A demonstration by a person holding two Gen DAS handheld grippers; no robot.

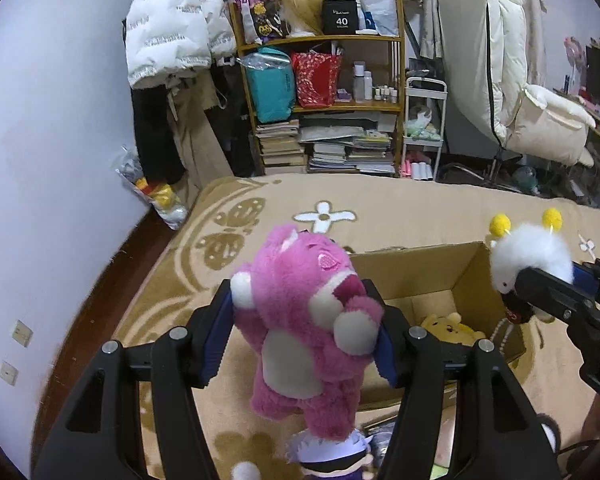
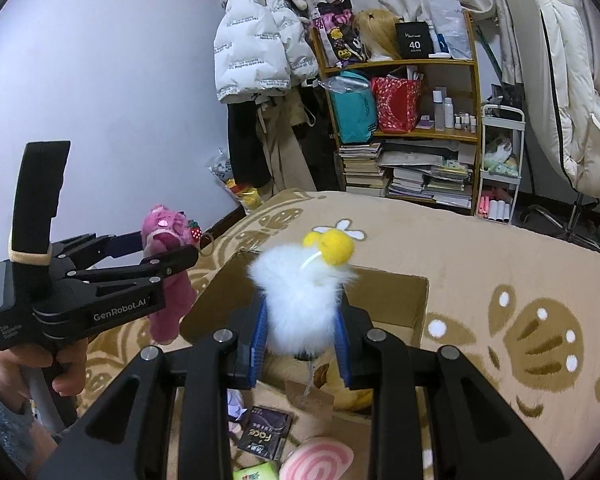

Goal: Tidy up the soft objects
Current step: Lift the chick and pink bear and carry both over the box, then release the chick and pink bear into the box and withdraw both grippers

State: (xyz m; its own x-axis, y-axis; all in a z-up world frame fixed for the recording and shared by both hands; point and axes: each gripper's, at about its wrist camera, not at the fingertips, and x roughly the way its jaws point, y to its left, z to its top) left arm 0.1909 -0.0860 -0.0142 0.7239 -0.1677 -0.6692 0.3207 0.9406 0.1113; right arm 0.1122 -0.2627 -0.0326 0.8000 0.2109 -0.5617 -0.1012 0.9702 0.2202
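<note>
- Left gripper (image 1: 306, 320), low centre of the left wrist view, clamped about half-wide on a pink plush bear (image 1: 306, 320), blue pads squeezing head and arms from both sides.
- Bear hanging upright, long axis vertical, legs dangling below the pads over the tan patterned blanket (image 1: 420, 208).
- Open cardboard box (image 1: 416, 272) just right of and behind the bear in that view; nearest wall right beside the bear's shoulder, opening further to the right.
- Right gripper (image 2: 302, 320), lower centre of the right wrist view, pinched tight on a white fluffy toy (image 2: 300, 300) with yellow pompoms (image 2: 332, 246), fur bulging out between the pads.
- White toy already above the box's opening in the right wrist view, box rim showing behind and to both sides; in the left wrist view, up at the box's far right corner.
- By the look of it, right hand nearer the drop; left hand needing a sideways carry to the right before letting go.
- Inside the box, a yellow plush bear (image 1: 452, 326) lying at the bottom, in the right part.
- Pink bear: deep magenta fur, white belly patch, white paws, darker nose, a strawberry charm (image 2: 196, 232) and ring at its side.
- Person's hand (image 2: 66, 360) gripping the left tool's handle at lower left of the right wrist view.
- More soft items on the blanket along the bottom edge, among them a pink swirl-patterned cushion (image 2: 320, 458).
</note>
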